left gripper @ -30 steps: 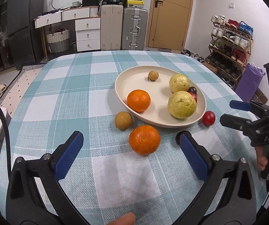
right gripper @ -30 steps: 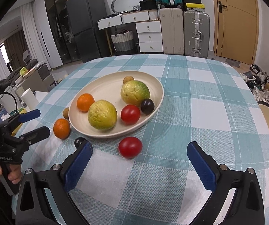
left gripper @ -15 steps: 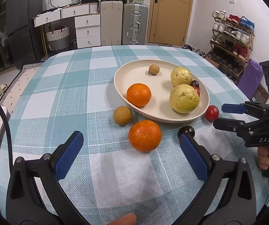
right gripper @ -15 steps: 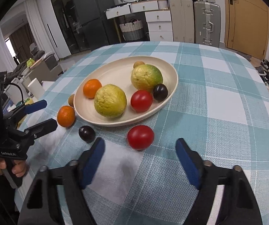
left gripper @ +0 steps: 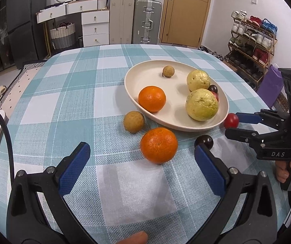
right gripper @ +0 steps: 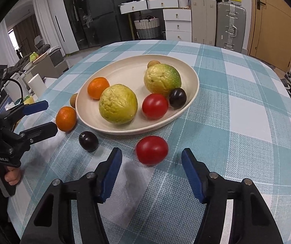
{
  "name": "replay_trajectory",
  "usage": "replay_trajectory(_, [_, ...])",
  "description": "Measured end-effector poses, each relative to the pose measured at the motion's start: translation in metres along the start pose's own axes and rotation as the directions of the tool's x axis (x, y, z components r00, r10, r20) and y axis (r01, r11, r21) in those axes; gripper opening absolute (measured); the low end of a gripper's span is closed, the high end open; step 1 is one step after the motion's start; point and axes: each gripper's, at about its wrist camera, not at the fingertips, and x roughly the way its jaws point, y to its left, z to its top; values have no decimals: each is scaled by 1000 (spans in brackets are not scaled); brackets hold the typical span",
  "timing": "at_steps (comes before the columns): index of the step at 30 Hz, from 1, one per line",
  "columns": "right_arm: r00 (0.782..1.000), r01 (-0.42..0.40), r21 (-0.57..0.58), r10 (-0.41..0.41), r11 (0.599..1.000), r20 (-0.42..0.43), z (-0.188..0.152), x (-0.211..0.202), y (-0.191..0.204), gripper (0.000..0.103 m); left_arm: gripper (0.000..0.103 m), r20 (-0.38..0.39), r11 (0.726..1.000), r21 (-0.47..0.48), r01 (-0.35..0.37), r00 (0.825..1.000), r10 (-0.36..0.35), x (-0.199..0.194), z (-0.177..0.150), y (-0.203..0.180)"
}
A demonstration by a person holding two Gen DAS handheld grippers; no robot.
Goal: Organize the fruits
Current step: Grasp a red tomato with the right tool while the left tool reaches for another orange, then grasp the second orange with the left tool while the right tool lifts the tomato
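Gaping empty, right claw [right gripper: 151, 174] faces a tomato [right gripper: 151, 150]; left claw [left gripper: 141, 164] released.

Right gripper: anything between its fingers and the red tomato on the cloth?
Nothing. In the right wrist view only bare tablecloth separates the open right gripper from the red tomato.

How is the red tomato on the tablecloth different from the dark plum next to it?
The red tomato is bright red and larger; the dark plum is near-black and smaller. The tomato sits in front of the right gripper, between its open jaws; the plum lies off to its left. Both rest on the tablecloth, outside the plate.
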Motion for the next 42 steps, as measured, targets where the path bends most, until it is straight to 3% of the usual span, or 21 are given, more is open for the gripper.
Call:
replay_trajectory(8, [999,32,-39,-32,999,-3,2,2,3,43,102,-4,1000,-15,4,1000,-4,2,0,3])
replay_trajectory(17, [999,39,-50,-39,998,-2,2,3,5,34,102,-7,1000,-20,6,1000,-6,3,1,5])
replay_trajectory(38, [999,21,-18,-20,1000,38,-8,-16,8,32,102,0,1000,20,17,1000,-17,2,-2,-5])
replay_trajectory(41, [999,16,-12,-16,1000,43,-8,-18,7,32,93,-21,999,18,28,999,-28,5,-2,-6])
replay_trajectory(42, [999,16,-11,-16,1000,46,-8,-19,7,32,84,-32,999,11,36,999,-35,7,-2,-6])
